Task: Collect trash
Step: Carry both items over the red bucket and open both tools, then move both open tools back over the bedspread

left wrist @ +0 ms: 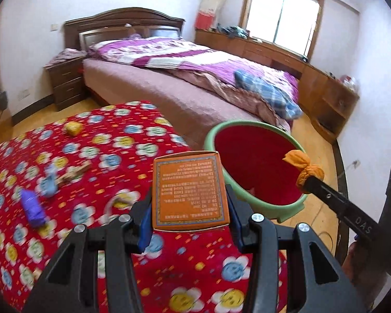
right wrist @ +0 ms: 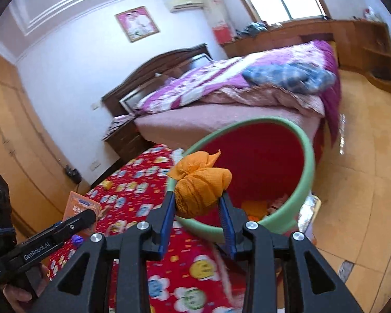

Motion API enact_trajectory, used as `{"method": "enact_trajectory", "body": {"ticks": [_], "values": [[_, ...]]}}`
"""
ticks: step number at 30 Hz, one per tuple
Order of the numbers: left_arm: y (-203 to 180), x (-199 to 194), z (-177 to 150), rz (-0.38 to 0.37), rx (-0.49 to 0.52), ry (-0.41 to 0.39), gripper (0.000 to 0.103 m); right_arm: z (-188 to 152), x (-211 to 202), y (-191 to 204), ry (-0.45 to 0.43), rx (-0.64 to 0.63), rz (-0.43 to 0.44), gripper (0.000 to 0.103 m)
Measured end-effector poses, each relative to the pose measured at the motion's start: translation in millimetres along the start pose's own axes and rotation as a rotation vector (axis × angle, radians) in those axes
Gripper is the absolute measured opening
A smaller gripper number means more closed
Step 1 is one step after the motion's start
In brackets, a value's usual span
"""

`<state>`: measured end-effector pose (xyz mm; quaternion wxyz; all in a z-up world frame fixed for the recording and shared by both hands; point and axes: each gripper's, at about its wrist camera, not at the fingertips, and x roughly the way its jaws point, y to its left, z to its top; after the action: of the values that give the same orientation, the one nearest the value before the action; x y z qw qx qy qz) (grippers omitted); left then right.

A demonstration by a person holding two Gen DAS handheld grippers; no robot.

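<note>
Left wrist view: the left gripper [left wrist: 189,208] clamps a flat orange cardboard box [left wrist: 190,191] near the green-rimmed, red-lined bin [left wrist: 289,208], just to its left. The right gripper [right wrist: 198,203] pinches a knotted orange tissue wad [right wrist: 199,182] at the rim. Carry both fully past the rim before letting go; the box looks likely to catch it.

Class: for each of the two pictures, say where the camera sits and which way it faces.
Left wrist: on the left gripper, facing the bed; fingers hold an orange box.
Right wrist: on the right gripper, facing the green bin; fingers hold an orange wad.
Shared: bin, bed, red floral cloth, each other's gripper.
</note>
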<state>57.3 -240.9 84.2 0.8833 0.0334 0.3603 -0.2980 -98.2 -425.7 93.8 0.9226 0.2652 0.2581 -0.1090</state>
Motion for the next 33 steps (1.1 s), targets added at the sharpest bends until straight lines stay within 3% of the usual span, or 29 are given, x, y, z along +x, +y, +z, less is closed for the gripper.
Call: {"method": "enact_trajectory", "body": {"ticks": [14, 17, 22, 33], "values": [[-45, 79, 39, -0.14, 0.045, 0.073, 0.049, 21, 29, -48, 0.0, 0.057, -0.082, 0.044], [-50, 88, 40, -0.162, 0.054, 0.079, 0.066, 24, 31, -55, -0.012, 0.066, -0.089, 0.046], [-51, 91, 38, -0.159, 0.073, 0.071, 0.068, 28, 36, -60, -0.017, 0.07, -0.092, 0.055], [-31, 81, 36, -0.164, 0.006, 0.08, 0.068, 29, 38, -57, -0.015, 0.069, -0.084, 0.059]]}}
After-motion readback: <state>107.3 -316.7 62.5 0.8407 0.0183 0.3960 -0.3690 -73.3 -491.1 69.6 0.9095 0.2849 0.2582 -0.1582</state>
